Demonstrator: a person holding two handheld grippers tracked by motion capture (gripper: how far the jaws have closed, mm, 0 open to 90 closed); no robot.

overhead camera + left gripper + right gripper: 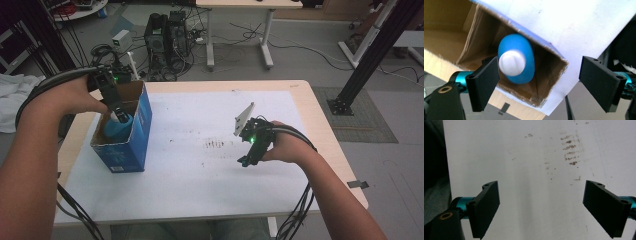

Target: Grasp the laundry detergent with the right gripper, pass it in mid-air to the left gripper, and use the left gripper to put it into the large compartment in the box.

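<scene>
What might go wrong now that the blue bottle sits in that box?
The left gripper hangs open just above the blue bottle, one pad close beside its white cap, so a careless lift might knock it. The cardboard box stands near the table edge, so a bump may push it off.

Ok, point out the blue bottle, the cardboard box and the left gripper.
blue bottle (520, 72), left gripper view, on its blue shoulder below the white cap.
cardboard box (144, 117), high view, on its blue outer side wall.
left gripper (539, 83), left gripper view, midway between its open fingertips.
</scene>
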